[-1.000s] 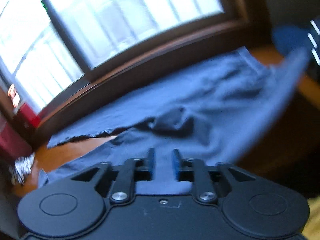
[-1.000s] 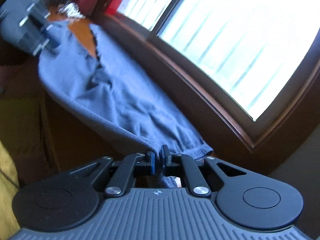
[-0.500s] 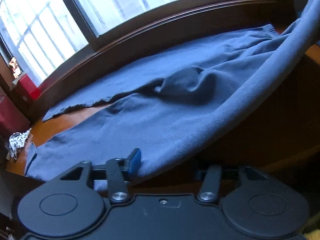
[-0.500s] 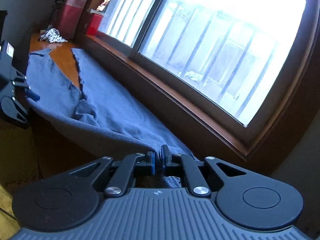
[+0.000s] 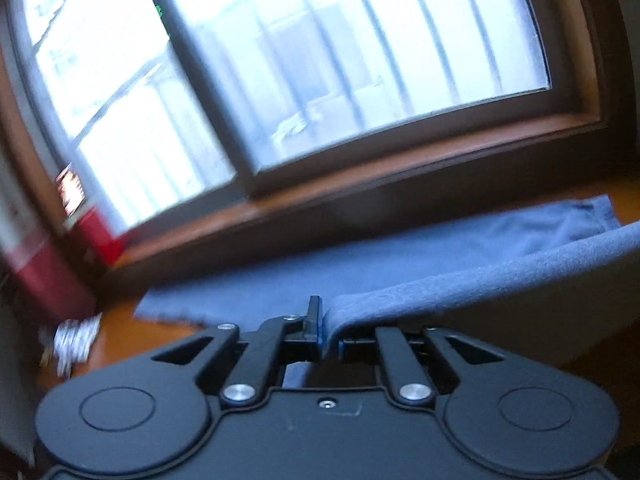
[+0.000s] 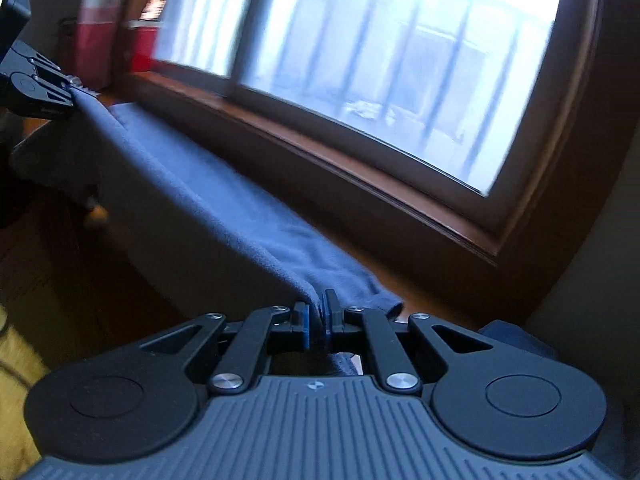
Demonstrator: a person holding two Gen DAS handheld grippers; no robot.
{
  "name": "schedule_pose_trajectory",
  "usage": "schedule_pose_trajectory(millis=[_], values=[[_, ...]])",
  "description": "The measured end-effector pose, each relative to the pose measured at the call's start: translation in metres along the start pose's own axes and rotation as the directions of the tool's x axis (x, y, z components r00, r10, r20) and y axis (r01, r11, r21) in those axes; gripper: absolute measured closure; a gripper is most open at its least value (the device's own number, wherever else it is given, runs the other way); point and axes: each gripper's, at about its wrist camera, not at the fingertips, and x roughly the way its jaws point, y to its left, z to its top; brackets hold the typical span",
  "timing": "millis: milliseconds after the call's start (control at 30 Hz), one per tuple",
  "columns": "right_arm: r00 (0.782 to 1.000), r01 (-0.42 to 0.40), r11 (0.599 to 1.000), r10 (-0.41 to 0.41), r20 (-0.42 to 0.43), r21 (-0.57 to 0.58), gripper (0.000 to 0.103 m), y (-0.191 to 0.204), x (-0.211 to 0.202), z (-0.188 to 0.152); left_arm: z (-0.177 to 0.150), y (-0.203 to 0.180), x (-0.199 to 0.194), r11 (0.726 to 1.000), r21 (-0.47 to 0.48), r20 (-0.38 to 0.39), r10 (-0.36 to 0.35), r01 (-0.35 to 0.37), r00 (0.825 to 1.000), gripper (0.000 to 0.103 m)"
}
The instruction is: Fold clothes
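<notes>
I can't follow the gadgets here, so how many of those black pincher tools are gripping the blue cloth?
2. The left gripper pinches one end of the blue cloth and the right gripper pinches the other, by the window.

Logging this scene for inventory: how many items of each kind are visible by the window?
Blue garment: 1
Tongs: 2, left and right, both gripping the garment
Red containers: 2
Crumpled patterned item: 1
Total: 6
</notes>
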Motion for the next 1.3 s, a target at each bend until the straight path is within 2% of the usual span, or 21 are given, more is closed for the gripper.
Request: schedule_pose_trajectory(millis=[133, 333, 400, 467, 533, 633, 733, 867, 1000, 1100, 1233, 1300], values=[[0.998, 0.029, 1.000, -0.028, -0.055, 0.012, 0.097, -0.024, 0.056, 0.020, 0.042, -0.007, 0.080, 0.995, 0.089, 0.013, -0.038, 0.036, 0.999, 0.096], [0.986, 0.046, 0.996, -0.033, -0.162, 0.079, 0.094, -0.061, 0.155, 0.023, 0.066, -0.027, 0.203, 0.981, 0.148, -0.103, -0.113, 0.128, 0.988, 0.095], [0.973, 0.082, 0.991, -0.056, -0.222, 0.106, 0.078, -0.071, 0.188, 0.017, 0.066, -0.033, 0.233, 0.973, 0.161, -0.159, -0.138, 0.163, 0.978, 0.095], [0.959, 0.162, 0.977, -0.121, -0.258, 0.142, 0.056, -0.078, 0.202, 0.011, 0.065, -0.037, 0.256, 0.966, 0.174, -0.203, -0.155, 0.191, 0.967, 0.094], [0.947, 0.226, 0.955, -0.170, -0.271, 0.190, 0.049, -0.085, 0.204, 0.007, 0.062, -0.037, 0.269, 0.961, 0.173, -0.226, -0.173, 0.215, 0.959, 0.093], [0.953, 0.234, 0.919, -0.152, -0.263, 0.316, 0.049, -0.091, 0.185, 0.003, 0.056, -0.036, 0.277, 0.952, 0.179, -0.252, -0.199, 0.247, 0.947, 0.092], [0.961, 0.218, 0.913, -0.140, -0.237, 0.344, 0.049, -0.079, 0.181, 0.006, 0.051, -0.034, 0.280, 0.950, 0.193, -0.255, -0.193, 0.245, 0.947, 0.083], [0.972, 0.195, 0.904, -0.125, -0.201, 0.379, 0.048, -0.062, 0.175, 0.010, 0.055, -0.028, 0.279, 0.955, 0.172, -0.264, -0.193, 0.243, 0.945, 0.077], [0.980, 0.171, 0.895, -0.111, -0.164, 0.413, 0.048, -0.045, 0.170, 0.014, 0.059, -0.025, 0.268, 0.950, 0.172, -0.242, -0.217, 0.262, 0.946, 0.064], [0.966, 0.221, 0.897, -0.148, -0.211, 0.382, 0.049, -0.026, 0.188, 0.018, 0.057, -0.021, 0.254, 0.951, 0.192, -0.213, -0.199, 0.241, 0.957, 0.053], [0.970, 0.236, 0.889, -0.192, -0.149, 0.392, 0.044, 0.004, 0.180, 0.035, 0.048, -0.008, 0.226, 0.959, 0.155, -0.178, -0.209, 0.237, 0.962, 0.043], [0.974, 0.220, 0.905, -0.183, -0.134, 0.363, 0.044, 0.023, 0.174, 0.041, 0.040, -0.002, 0.214, 0.966, 0.122, -0.179, -0.203, 0.227, 0.963, 0.043]])
